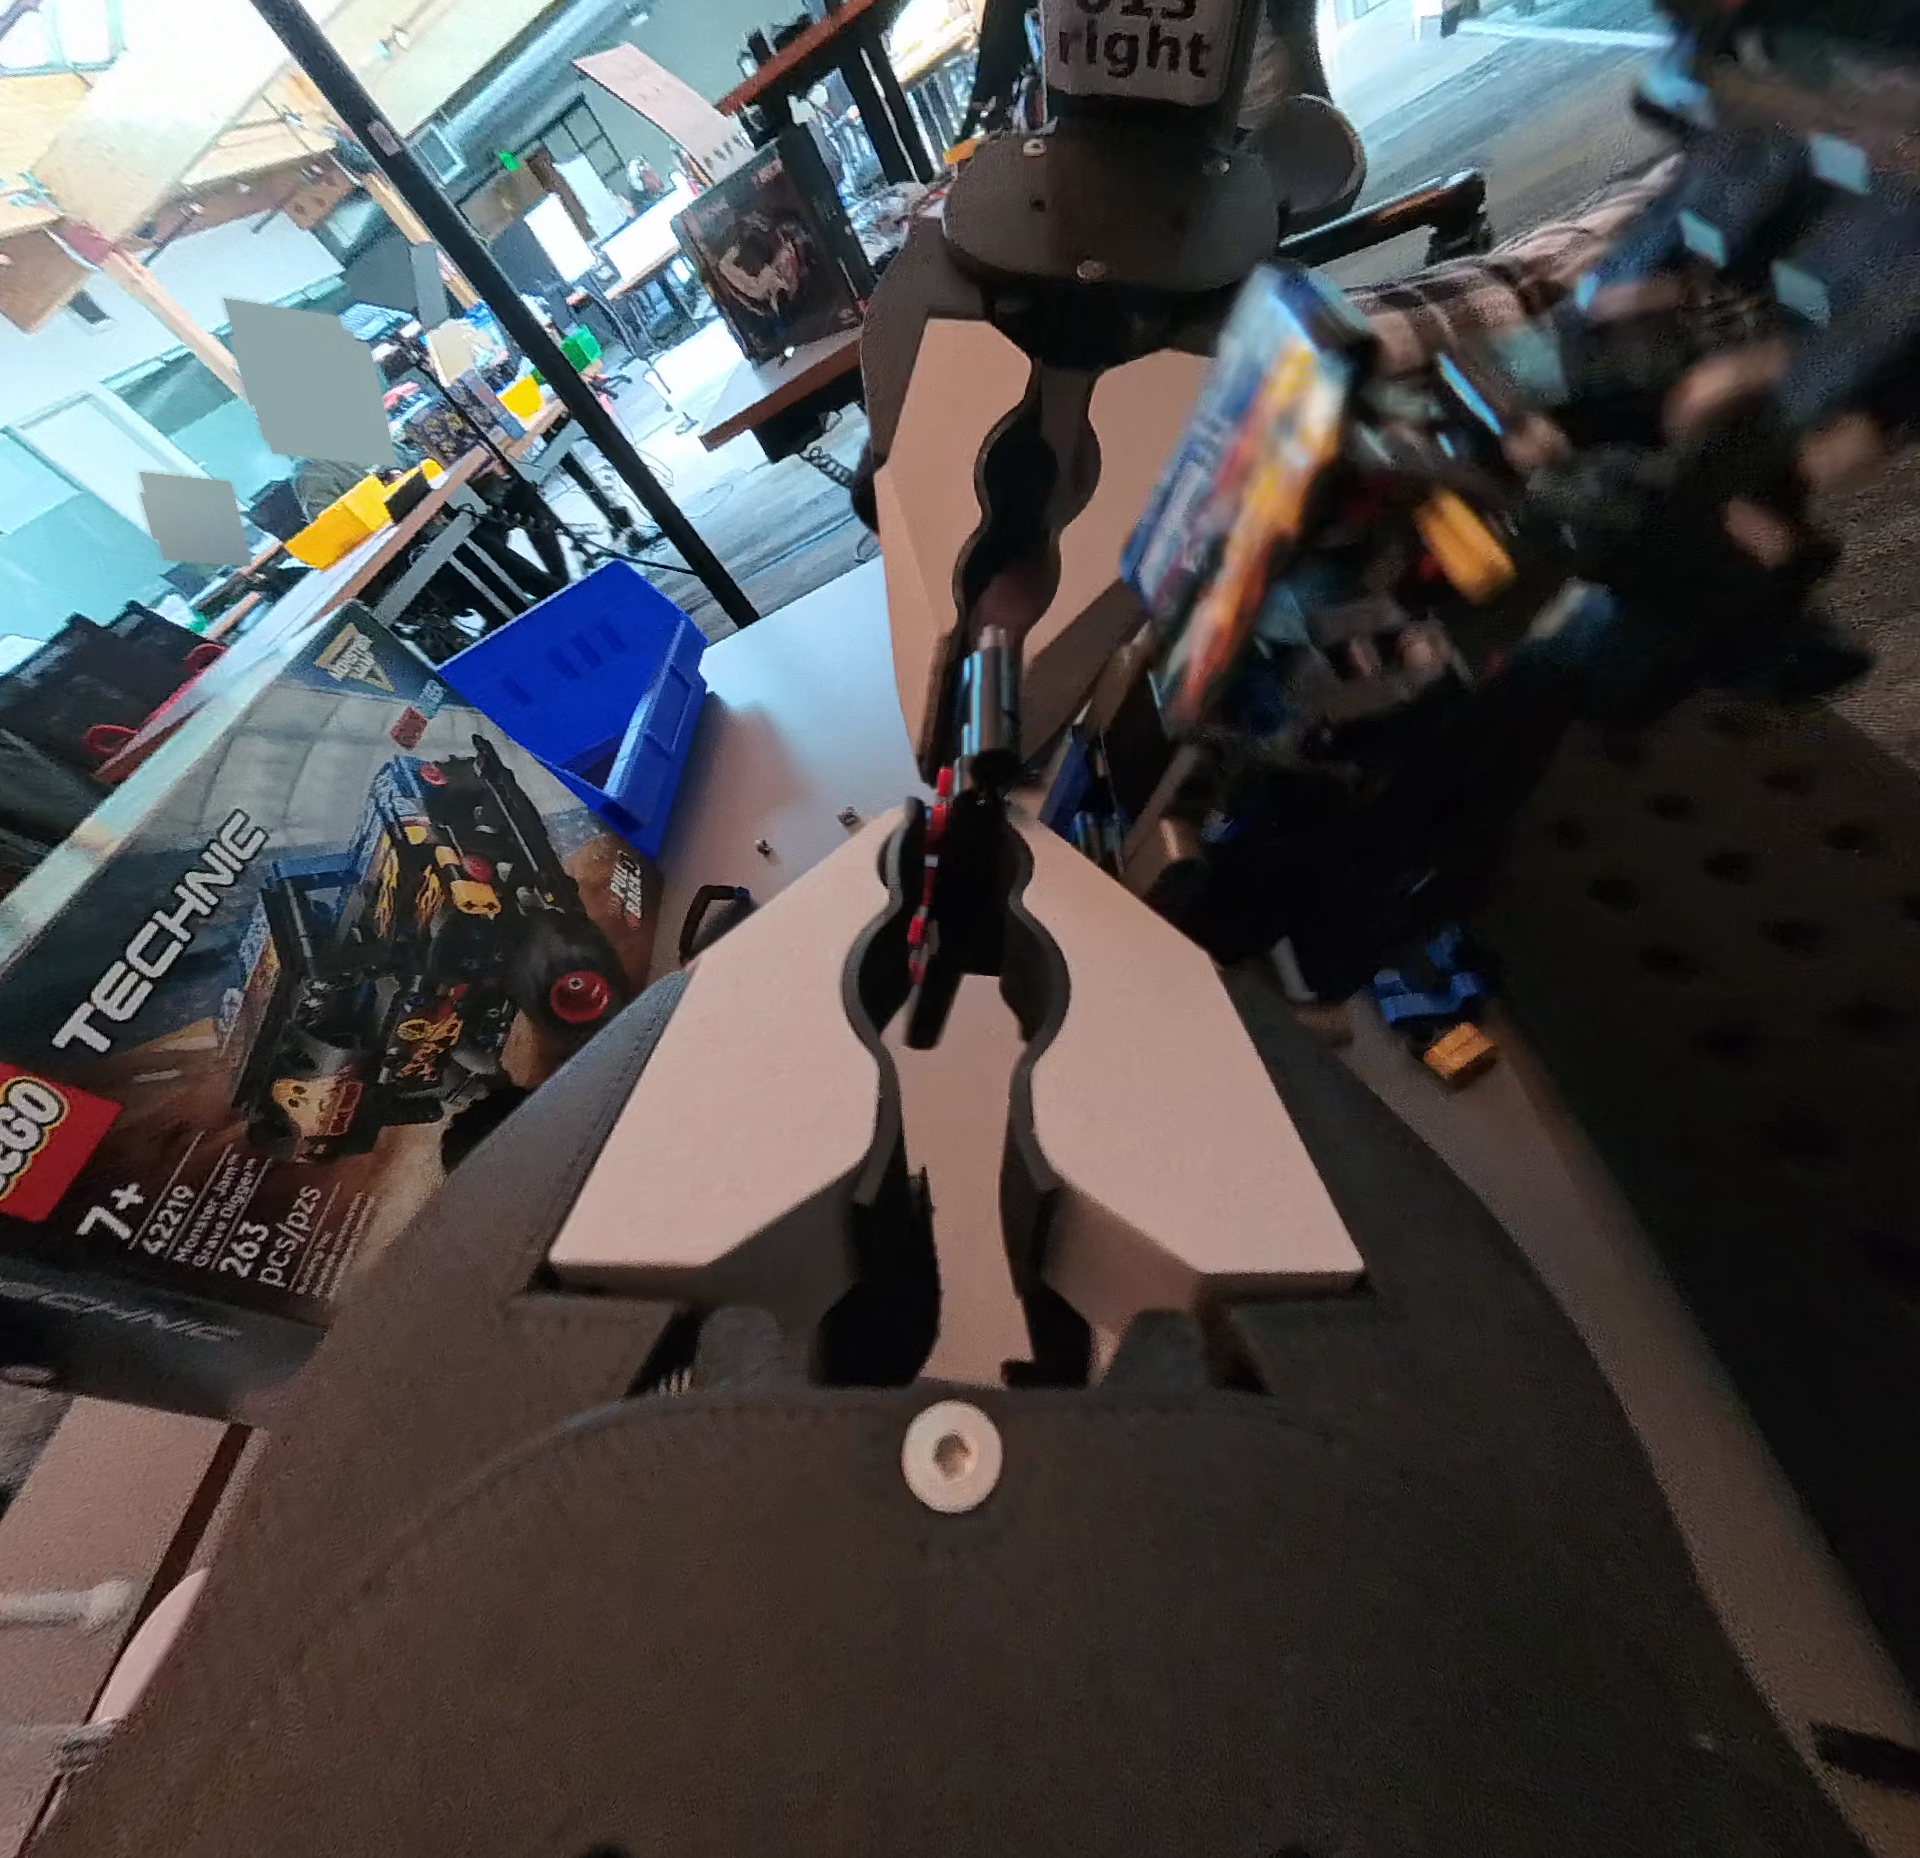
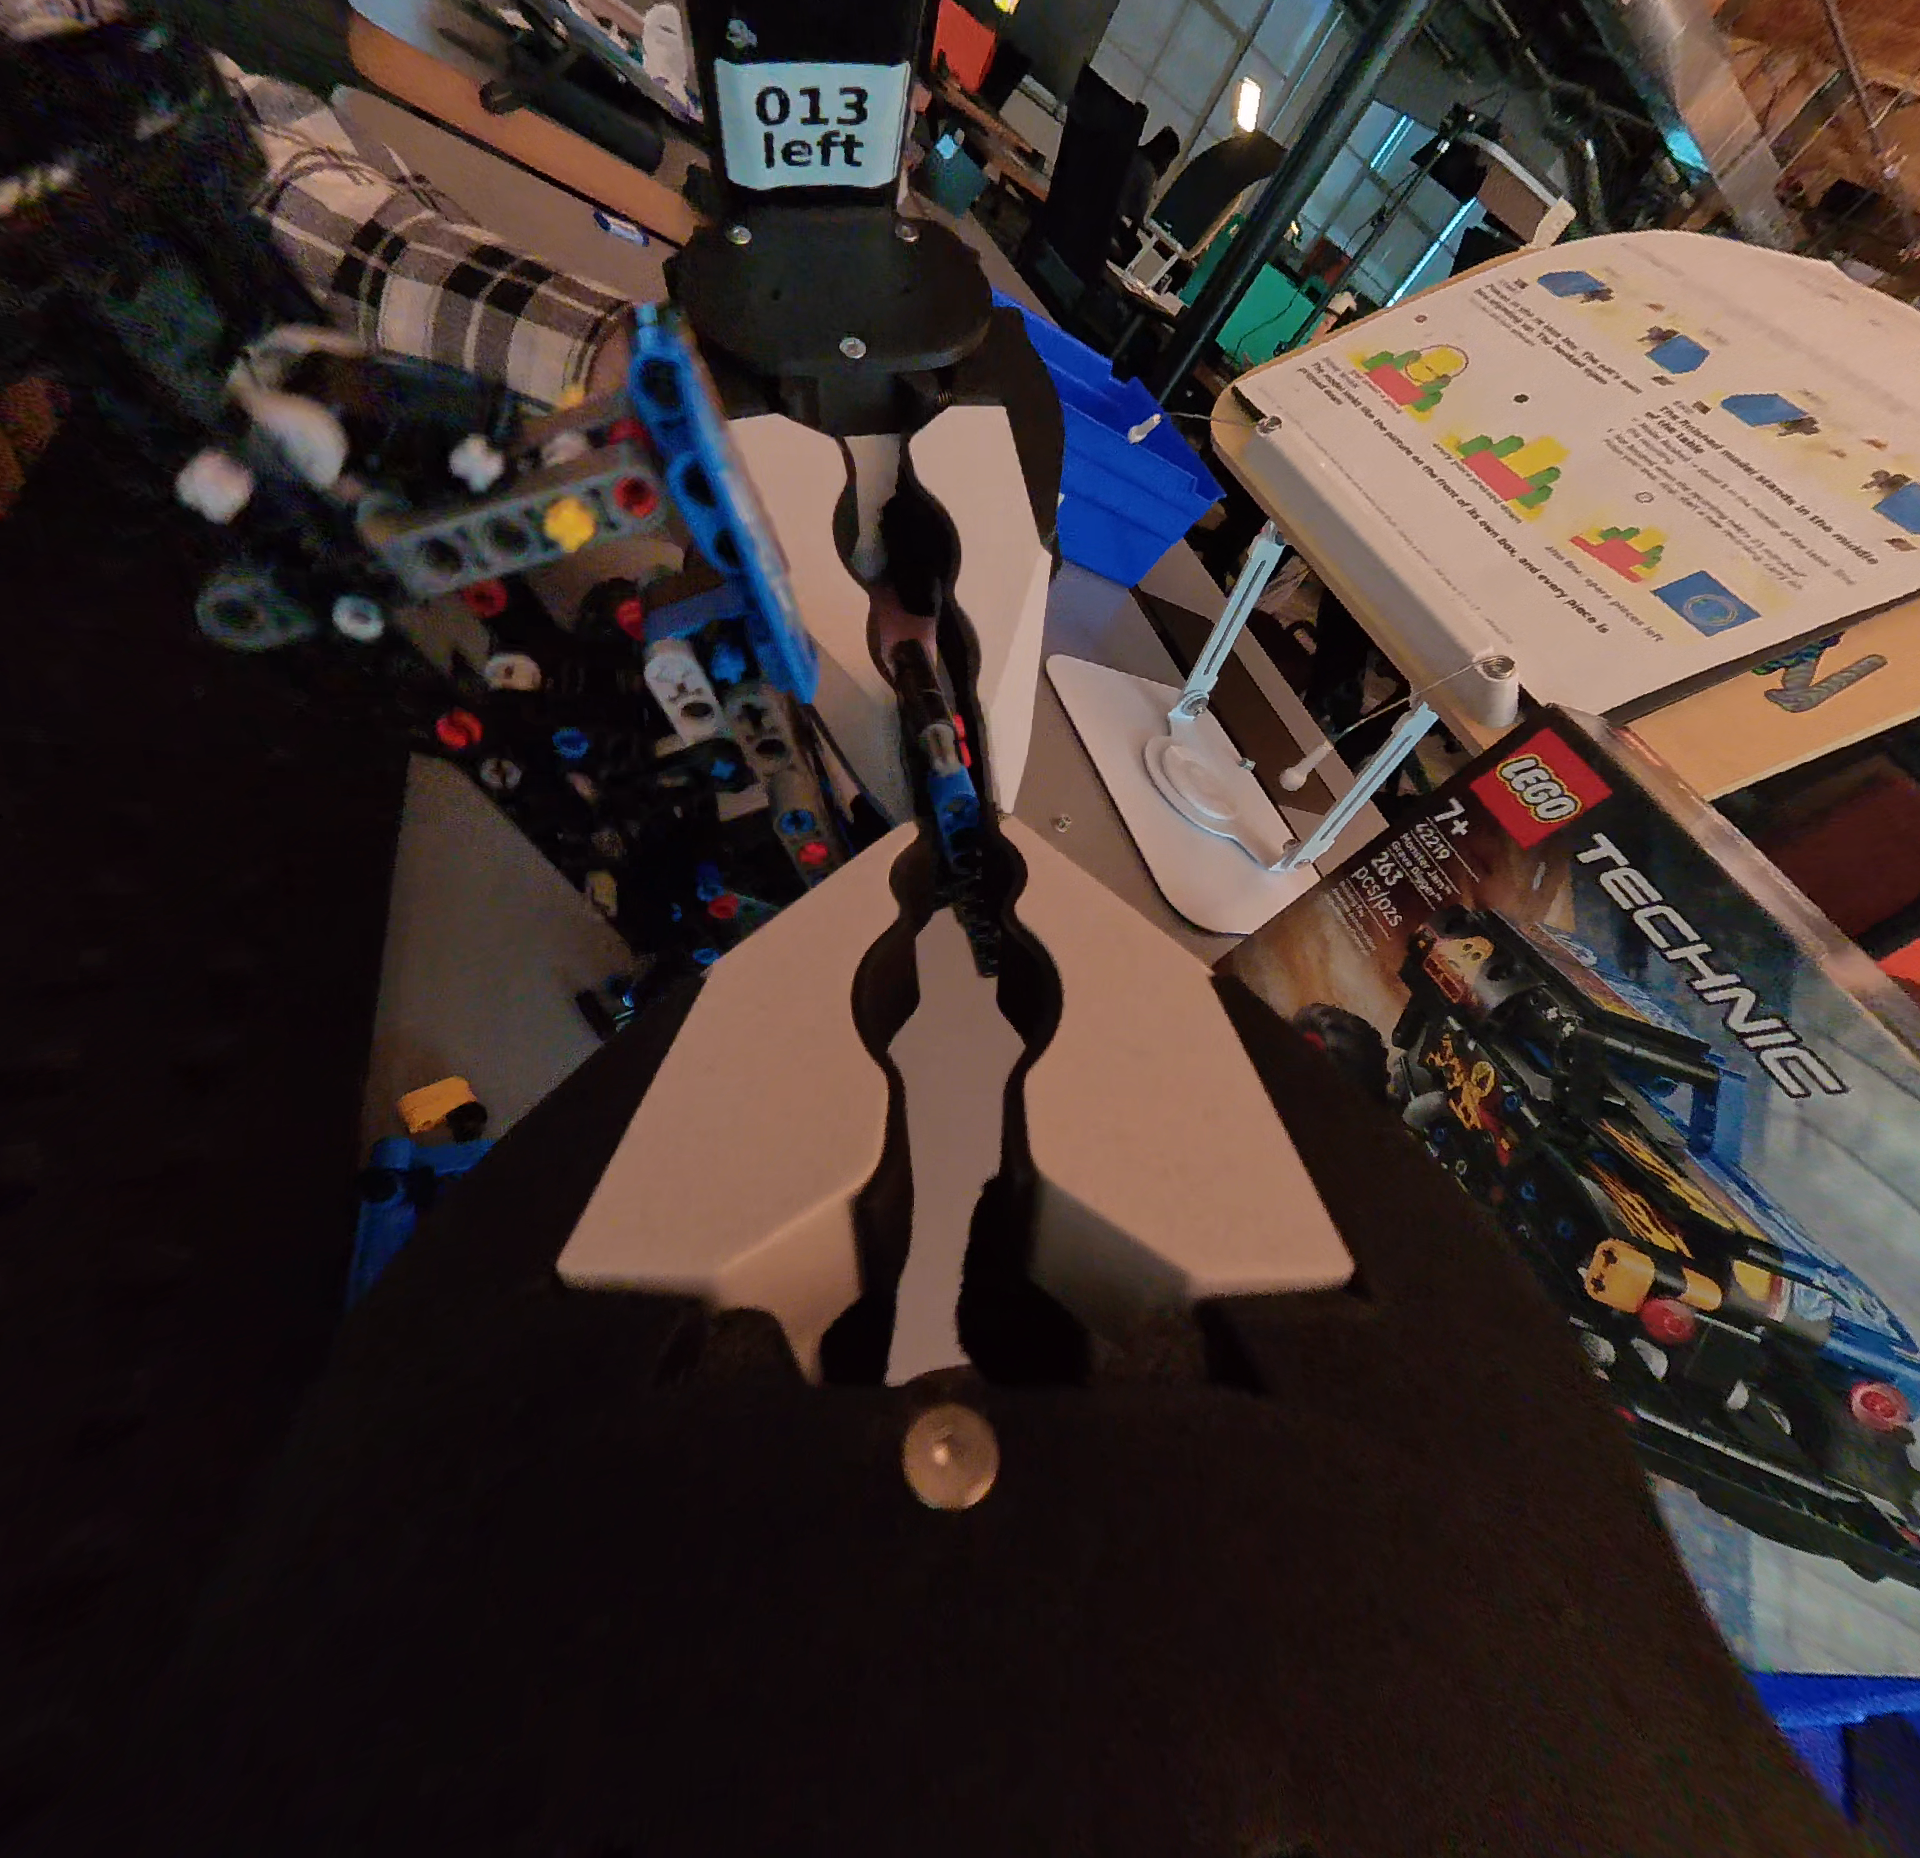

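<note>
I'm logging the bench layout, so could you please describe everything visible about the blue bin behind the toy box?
The blue bin is a glossy, hard-plastic storage bin of saturated blue. In the left wrist view it looks tipped over on the pale table, with raised ribs on one wall and a stepped lip. It lies just beyond the far corner of the toy box; whether they touch is unclear. Neither gripper is touching it. In the right wrist view only part shows, behind the left gripper.

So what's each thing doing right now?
left gripper: shut on a black beam with red pins.
right gripper: shut on a black beam with a blue piece.
blue bin: tipped on its side.
toy set box: lying flat, closed.
</note>
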`<state>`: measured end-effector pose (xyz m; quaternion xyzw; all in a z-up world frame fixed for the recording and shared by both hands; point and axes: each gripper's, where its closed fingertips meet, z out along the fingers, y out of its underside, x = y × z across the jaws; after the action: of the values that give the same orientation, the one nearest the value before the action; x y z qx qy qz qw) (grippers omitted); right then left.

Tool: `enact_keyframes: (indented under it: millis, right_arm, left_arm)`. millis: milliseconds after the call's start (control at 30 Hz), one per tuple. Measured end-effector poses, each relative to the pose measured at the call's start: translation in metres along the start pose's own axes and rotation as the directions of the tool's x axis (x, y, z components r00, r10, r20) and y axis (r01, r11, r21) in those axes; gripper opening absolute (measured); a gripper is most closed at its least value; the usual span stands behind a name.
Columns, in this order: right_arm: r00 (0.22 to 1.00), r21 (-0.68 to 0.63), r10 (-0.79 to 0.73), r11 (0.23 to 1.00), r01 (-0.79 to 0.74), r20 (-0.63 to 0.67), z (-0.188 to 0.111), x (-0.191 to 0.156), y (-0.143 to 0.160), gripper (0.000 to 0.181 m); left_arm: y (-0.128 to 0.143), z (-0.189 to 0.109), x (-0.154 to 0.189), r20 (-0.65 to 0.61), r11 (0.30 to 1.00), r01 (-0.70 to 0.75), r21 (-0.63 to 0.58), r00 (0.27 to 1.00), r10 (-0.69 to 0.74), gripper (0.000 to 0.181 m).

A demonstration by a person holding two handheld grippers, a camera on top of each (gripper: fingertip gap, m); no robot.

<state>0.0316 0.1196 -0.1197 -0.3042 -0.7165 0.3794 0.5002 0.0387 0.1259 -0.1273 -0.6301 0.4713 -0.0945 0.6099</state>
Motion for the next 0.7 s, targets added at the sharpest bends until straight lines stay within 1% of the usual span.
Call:
enact_keyframes:
  millis: [33, 100, 167, 233, 367, 467, 500, 533, 567, 600, 633, 667, 700]
  right_arm:
    - [1.000, 0.017, -0.006, 1.000, 0.006, -0.006, -0.001, 0.000, -0.003, 0.008]
    - [0.999, 0.039, -0.035, 0.999, 0.036, -0.026, -0.004, 0.000, -0.010, 0.007]
    - [0.998, 0.025, -0.056, 0.998, 0.056, -0.028, -0.004, -0.002, -0.009, 0.007]
    - [0.997, 0.021, -0.071, 0.997, 0.072, -0.021, -0.004, -0.004, -0.010, 0.006]
    - [0.999, 0.008, -0.042, 0.999, 0.042, 0.025, -0.006, -0.010, -0.005, 0.005]
    - [0.999, 0.049, 0.002, 0.999, -0.005, 0.051, -0.010, -0.010, -0.011, 0.005]
    - [0.999, 0.065, 0.018, 0.998, -0.021, 0.040, -0.015, -0.006, -0.012, 0.005]
    - [0.998, 0.104, 0.054, 0.993, -0.055, 0.015, -0.028, 0.004, -0.014, 0.005]
    - [0.993, 0.149, 0.117, 0.982, -0.115, -0.005, -0.043, 0.017, -0.013, 0.005]
    - [0.991, 0.118, 0.128, 0.985, -0.124, -0.032, -0.049, 0.024, -0.001, 0.005]
    - [0.993, 0.055, 0.118, 0.992, -0.116, -0.029, -0.045, 0.023, 0.013, 0.005]
    - [0.992, 0.005, 0.122, 0.992, -0.122, -0.003, -0.037, 0.019, 0.022, 0.005]
    - [0.994, -0.030, 0.110, 0.994, -0.110, -0.006, -0.030, 0.017, 0.028, 0.006]
  left_arm:
    - [0.000, -0.001, 0.001, -0.009, 1.000, 0.012, 0.001, 1.000, -0.012, 0.007]
    - [-0.002, -0.002, 0.001, -0.006, 1.000, 0.015, 0.008, 1.000, -0.015, 0.007]
    - [0.001, -0.002, 0.002, -0.012, 1.000, 0.012, -0.003, 1.000, -0.012, 0.007]
    - [0.000, -0.002, 0.004, -0.028, 1.000, 0.021, 0.011, 0.999, -0.021, 0.007]
    - [0.003, -0.002, 0.009, -0.045, 1.000, 0.016, -0.019, 0.999, -0.016, 0.007]
    - [-0.006, -0.004, 0.010, -0.069, 0.998, 0.068, 0.016, 0.995, -0.067, 0.007]
    - [-0.008, -0.009, 0.003, -0.045, 0.995, 0.092, 0.033, 0.995, -0.090, 0.007]
    - [-0.011, -0.024, -0.016, 0.025, 0.987, 0.138, 0.081, 0.990, -0.141, 0.006]
    - [-0.021, -0.043, -0.034, 0.058, 0.968, 0.192, 0.163, 0.977, -0.204, 0.006]
    - [-0.028, -0.053, -0.040, 0.048, 0.958, 0.204, 0.202, 0.975, -0.218, 0.006]
    - [-0.029, -0.053, -0.040, 0.034, 0.955, 0.207, 0.214, 0.975, -0.219, 0.007]
    - [-0.020, -0.045, -0.033, 0.012, 0.964, 0.201, 0.177, 0.979, -0.206, 0.007]
    - [-0.011, -0.035, -0.024, -0.013, 0.977, 0.176, 0.120, 0.984, -0.176, 0.007]
